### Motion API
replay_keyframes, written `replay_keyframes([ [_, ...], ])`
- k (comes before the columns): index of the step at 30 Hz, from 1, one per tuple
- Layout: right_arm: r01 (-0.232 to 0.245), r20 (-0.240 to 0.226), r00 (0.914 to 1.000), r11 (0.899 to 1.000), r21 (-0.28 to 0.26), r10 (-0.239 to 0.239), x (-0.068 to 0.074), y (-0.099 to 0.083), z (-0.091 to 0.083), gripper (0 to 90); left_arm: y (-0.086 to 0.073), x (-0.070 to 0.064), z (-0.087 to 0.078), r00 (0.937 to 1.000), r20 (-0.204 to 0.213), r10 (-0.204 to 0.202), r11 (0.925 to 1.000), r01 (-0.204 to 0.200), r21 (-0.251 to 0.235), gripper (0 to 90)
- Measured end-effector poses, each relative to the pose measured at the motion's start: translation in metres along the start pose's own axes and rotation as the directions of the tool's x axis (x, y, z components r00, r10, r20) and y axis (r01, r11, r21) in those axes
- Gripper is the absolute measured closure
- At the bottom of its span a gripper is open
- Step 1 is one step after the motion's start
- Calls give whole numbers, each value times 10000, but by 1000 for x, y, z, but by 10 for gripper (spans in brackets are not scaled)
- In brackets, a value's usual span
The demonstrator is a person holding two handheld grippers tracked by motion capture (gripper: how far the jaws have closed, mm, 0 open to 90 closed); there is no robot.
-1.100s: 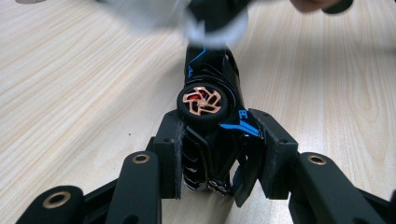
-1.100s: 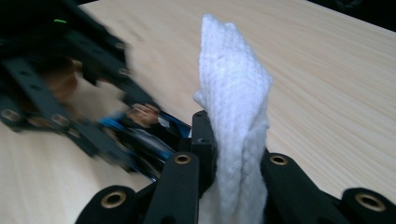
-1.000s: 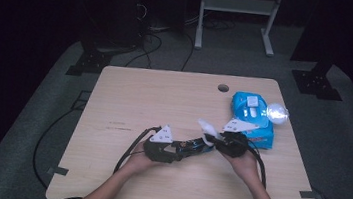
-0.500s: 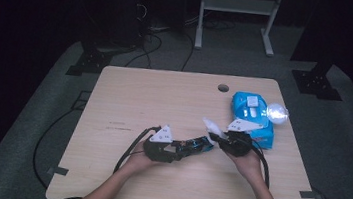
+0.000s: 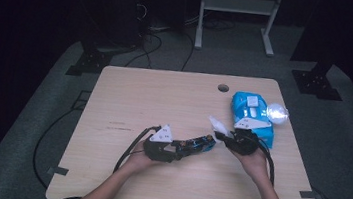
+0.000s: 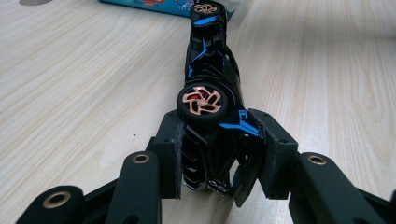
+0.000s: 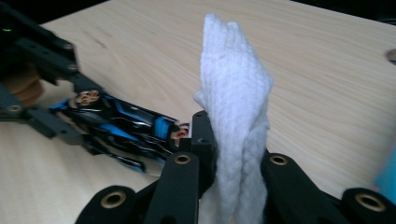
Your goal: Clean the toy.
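Note:
A black toy car (image 6: 210, 70) with blue trim and copper wheels lies on its side, its rear clamped in my left gripper (image 6: 215, 135). In the high view the left gripper (image 5: 177, 149) sits low on the table's middle, and the toy car (image 5: 197, 143) points right toward the right gripper (image 5: 226, 135). That gripper is shut on a folded white wipe (image 7: 233, 93), which stands up between its jaws. The wipe (image 5: 218, 125) hangs just above the car's front end (image 7: 126, 126); whether it touches the car I cannot tell.
A blue pack of wipes (image 5: 250, 117) lies at the right of the wooden table (image 5: 164, 98), with a bright round glare (image 5: 277, 112) beside it. A cable hole (image 5: 223, 88) sits near the far edge. Cables trail from both grippers toward the near edge.
The right gripper with the wipe has drifted slightly to the right. The left gripper and the car have stayed put.

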State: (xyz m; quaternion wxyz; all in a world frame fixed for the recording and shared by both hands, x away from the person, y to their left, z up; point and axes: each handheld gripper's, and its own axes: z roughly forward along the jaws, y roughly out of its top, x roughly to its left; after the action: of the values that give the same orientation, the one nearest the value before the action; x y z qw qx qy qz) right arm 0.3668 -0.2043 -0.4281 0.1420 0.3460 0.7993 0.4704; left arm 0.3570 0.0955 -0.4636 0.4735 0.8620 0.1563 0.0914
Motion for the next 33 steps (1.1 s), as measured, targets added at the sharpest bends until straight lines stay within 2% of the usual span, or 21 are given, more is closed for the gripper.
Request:
replay_keyframes([
  [4, 139, -73, 9999, 9996, 228, -137, 2, -1, 4, 810, 0, 0, 0, 10000, -4, 15, 10000, -15, 9, 581],
  [5, 91, -3, 10000, 9996, 259, -91, 1, -1, 5, 810, 0, 0, 0, 10000, -4, -7, 10000, 7, 11, 581],
  [6, 105, 336, 9994, 9988, 480, -121, -2, -2, 3, 810, 0, 0, 0, 10000, -12, -8, 10000, 8, -10, 581],
  [8, 116, 478, 9988, 9983, 563, -143, -3, -2, 3, 810, 0, 0, 0, 10000, -8, -12, 10000, 12, -10, 581],
  [10, -157, 287, 9995, 9994, 313, 148, -4, -2, 1, 810, 0, 1, 0, 10000, -1, 13, 10000, -13, -11, 581],
  [12, -44, 4, 10000, 9999, 165, 44, 1, 3, 0, 810, 0, 0, 0, 10000, -7, -9, 10000, 9, -23, 581],
  [17, 26, -222, 9998, 9995, 309, -19, 6, 4, 6, 810, 0, 0, 0, 10000, -17, -12, 10000, 12, -25, 581],
  [19, 84, -282, 9996, 9994, 344, -74, 11, 5, 10, 810, 0, 1, 0, 10000, -4, -47, 10000, 47, -21, 581],
  [21, 258, -572, 9981, 9991, 331, -239, 20, 9, 14, 810, 0, 2, 1, 10000, -10, -18, 10000, 18, -9, 581],
  [22, 544, -837, 9952, 9978, 371, -512, 31, 15, 20, 810, 1, 2, 1, 10000, -15, 44, 10000, -44, 21, 581],
  [23, 544, -837, 9952, 9978, 371, -512, 31, 15, 20, 810, 1, 2, 1, 10000, -15, 44, 10000, -44, 21, 581],
  [25, 828, -1202, 9897, 9956, 432, -771, 43, 19, 29, 810, 1, 2, 2, 10000, -3, 25, 10000, -25, -2, 581],
  [26, 988, -1552, 9837, 9940, 464, -905, 53, 22, 38, 811, 1, 2, 2, 10000, -5, 31, 10000, -31, -11, 581],
  [27, 988, -1552, 9837, 9940, 464, -905, 53, 22, 38, 811, 1, 2, 2, 10000, 5, 29, 10000, -29, -11, 581],
  [28, 879, -1991, 9769, 9953, 396, -783, 62, 24, 47, 810, 1, 3, 2, 10000, 42, -20, 10000, 20, 0, 581],
  [29, 879, -1991, 9769, 9953, 396, -783, 62, 24, 47, 810, 1, 3, 2, 10000, 42, -20, 10000, 20, 0, 581],
  [30, 937, -2292, 9698, 9951, 326, -838, 70, 26, 55, 810, 2, 4, 2, 9999, 89, 88, 9999, -89, 75, 581],
  [31, 937, -2292, 9698, 9951, 326, -838, 70, 26, 55, 810, 2, 4, 2, 9999, 89, 88, 9999, -89, 75, 581],
  [32, 1160, -2222, 9694, 9924, 400, -1044, 74, 28, 58, 811, 2, 5, 1, 9999, 72, 93, 9999, -94, 77, 581],
  [33, 1251, -2097, 9711, 9914, 394, -1142, 73, 29, 58, 811, 2, 6, 1, 9999, 33, 128, 9999, -129, 89, 582],
])
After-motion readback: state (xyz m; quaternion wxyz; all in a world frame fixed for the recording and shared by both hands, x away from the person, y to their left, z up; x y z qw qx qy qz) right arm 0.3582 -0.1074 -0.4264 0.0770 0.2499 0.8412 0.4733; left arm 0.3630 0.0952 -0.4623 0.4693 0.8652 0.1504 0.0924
